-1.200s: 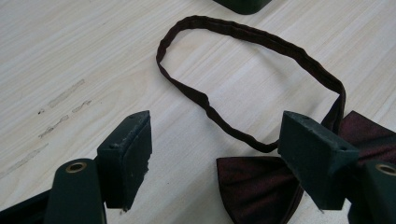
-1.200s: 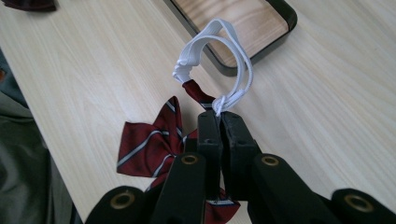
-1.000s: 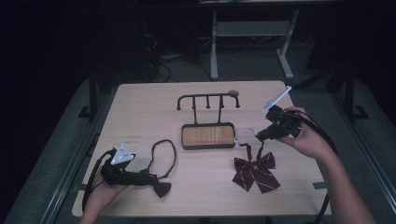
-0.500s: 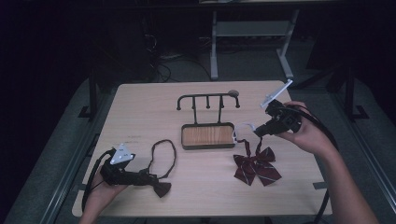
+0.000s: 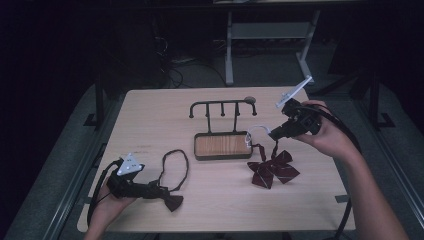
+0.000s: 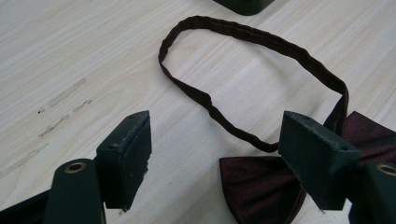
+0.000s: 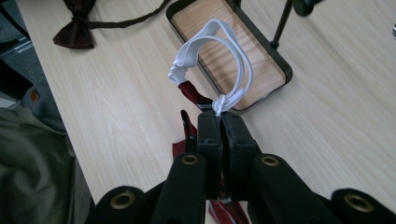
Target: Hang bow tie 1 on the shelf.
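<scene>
A pale wooden surface (image 5: 150, 125) stands in a dark room, with metal frame legs and cables on the floor behind it. In the high view, a black rack with a wooden base (image 5: 221, 145) sits near the middle of the surface, its row of pegs rising at the back. To its right, the right tongs (image 5: 272, 134) are held above the surface by a hand (image 5: 327, 137) and pinch the white elastic loop (image 5: 255, 132) of a striped dark red bow tie (image 5: 272, 170). The bow itself lies on the surface just right of the rack's front corner, its band rising to the tongs. At the near left, the left tongs (image 5: 159, 190) rest low on the surface, pointing right at a plain dark red bow tie (image 5: 172, 201), whose strap (image 5: 175, 167) lies in a loop on the wood.

In the left gripper view, the tongs (image 6: 215, 163) are spread wide. The plain bow tie (image 6: 261, 191) lies between them on the surface, close against the right-hand jaw, and its strap (image 6: 243, 84) curves away in a long loop.

In the right gripper view, the tongs (image 7: 220, 122) are pressed together on the knot of the white elastic loop (image 7: 215, 56), which stands up over the near corner of the rack's base (image 7: 224, 42). Striped red fabric (image 7: 191, 93) hangs beside the jaws. The plain bow tie (image 7: 77, 30) lies far off at the upper left.
</scene>
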Demonstrator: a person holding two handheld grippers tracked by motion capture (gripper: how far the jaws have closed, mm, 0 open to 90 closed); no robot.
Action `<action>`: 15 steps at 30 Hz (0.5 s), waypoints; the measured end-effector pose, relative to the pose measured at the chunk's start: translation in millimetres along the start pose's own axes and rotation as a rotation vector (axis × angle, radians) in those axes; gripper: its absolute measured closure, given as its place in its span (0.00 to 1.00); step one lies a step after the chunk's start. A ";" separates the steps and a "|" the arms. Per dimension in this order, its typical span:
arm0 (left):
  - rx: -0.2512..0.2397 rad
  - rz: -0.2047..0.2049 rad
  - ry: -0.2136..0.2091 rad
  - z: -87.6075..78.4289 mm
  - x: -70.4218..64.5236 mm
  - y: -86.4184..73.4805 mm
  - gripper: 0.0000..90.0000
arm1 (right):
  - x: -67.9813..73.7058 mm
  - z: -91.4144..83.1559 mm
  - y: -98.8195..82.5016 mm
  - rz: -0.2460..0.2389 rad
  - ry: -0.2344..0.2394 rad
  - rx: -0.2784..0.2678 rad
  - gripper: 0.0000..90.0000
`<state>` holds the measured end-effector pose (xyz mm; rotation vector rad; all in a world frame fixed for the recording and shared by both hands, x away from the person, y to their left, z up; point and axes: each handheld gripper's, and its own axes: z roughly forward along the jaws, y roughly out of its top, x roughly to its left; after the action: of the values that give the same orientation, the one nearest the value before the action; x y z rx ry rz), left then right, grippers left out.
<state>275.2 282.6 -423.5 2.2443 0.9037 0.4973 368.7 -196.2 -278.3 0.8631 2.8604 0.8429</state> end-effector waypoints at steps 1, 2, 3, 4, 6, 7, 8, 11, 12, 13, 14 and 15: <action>0.000 0.000 0.000 0.0 0.0 0.0 0.29 | 0.0 0.0 0.0 0.000 0.000 0.000 0.96; -0.001 -0.001 0.000 0.0 0.1 -0.1 0.29 | 1.5 -1.6 3.2 -0.009 -0.001 -0.001 0.97; -0.003 -0.002 0.000 -0.1 0.3 -0.1 0.29 | 1.5 -1.6 3.2 -0.009 -0.001 -0.001 0.97; -0.003 -0.004 0.000 -0.3 1.0 -0.2 0.29 | 2.6 -3.2 6.1 -0.013 -0.004 -0.002 0.96; -0.002 -0.006 0.000 -0.3 1.6 -0.5 0.29 | 2.9 -4.8 8.7 -0.016 -0.006 -0.002 0.96; -0.002 -0.006 0.000 -0.3 1.6 -0.5 0.29 | 2.9 -4.8 8.7 -0.016 -0.006 -0.002 0.96; 0.000 -0.008 -0.002 0.2 1.9 -1.1 0.29 | 3.1 -6.3 10.9 -0.020 -0.007 -0.003 0.96; 0.002 -0.008 -0.003 0.3 1.9 -1.2 0.29 | 2.8 -7.4 12.8 -0.019 -0.005 -0.002 0.97; 0.002 -0.007 -0.002 0.1 1.9 -1.1 0.29 | 2.4 -7.4 13.4 -0.022 -0.008 -0.002 0.97; 0.000 -0.007 -0.001 -0.1 1.7 -0.9 0.29 | 2.5 -7.8 14.2 -0.020 -0.008 0.001 0.97; -0.001 -0.005 -0.001 -0.3 1.7 -0.7 0.29 | 2.5 -8.0 14.9 -0.024 -0.008 -0.001 0.97; -0.003 -0.005 -0.001 -0.4 1.5 -0.5 0.29 | 3.2 -8.6 15.7 -0.024 -0.007 -0.001 0.96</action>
<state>275.7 284.1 -423.4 2.2389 0.9075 0.4953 372.3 -187.8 -262.6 0.8285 2.8580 0.8363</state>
